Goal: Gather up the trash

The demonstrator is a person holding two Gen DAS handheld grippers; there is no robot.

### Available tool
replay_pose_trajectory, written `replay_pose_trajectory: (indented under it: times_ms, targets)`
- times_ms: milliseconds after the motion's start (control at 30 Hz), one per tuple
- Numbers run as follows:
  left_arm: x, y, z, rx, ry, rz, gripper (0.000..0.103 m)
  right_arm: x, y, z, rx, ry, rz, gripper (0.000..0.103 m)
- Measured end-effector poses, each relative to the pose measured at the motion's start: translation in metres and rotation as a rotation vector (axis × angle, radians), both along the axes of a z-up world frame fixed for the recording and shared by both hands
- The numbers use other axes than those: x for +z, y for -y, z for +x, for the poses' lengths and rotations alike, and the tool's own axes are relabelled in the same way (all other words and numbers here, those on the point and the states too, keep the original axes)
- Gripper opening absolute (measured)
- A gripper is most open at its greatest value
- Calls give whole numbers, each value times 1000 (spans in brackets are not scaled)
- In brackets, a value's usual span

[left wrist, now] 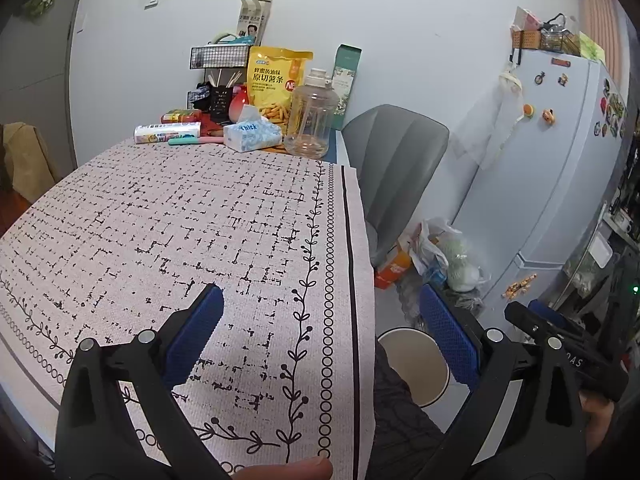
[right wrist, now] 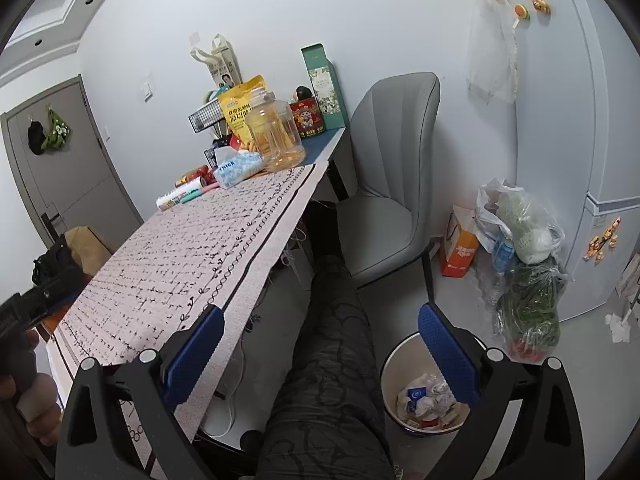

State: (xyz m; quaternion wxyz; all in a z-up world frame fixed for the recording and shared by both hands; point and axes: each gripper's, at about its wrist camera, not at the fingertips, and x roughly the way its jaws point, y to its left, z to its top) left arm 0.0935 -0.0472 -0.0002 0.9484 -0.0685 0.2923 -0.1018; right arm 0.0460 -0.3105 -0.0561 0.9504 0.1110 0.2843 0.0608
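Note:
A round waste bin stands on the floor right of the table and holds several crumpled papers and wrappers; its rim shows in the left wrist view. My right gripper is open and empty, above the person's leg and the bin. My left gripper is open and empty, over the right edge of the patterned tablecloth. The right gripper also shows at the right edge of the left wrist view. No loose trash shows on the cloth.
At the table's far end stand a tissue pack, a yellow snack bag, a clear jar, a wire rack and a green box. A grey chair, plastic bags and a fridge stand to the right.

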Motion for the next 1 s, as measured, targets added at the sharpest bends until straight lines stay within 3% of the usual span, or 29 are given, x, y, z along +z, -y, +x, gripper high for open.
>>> replay_pose_trajectory:
  times_ms: [1000]
  targets:
    - [3, -6, -7, 8, 6, -2, 97, 5, -3, -6, 11, 11, 8, 95]
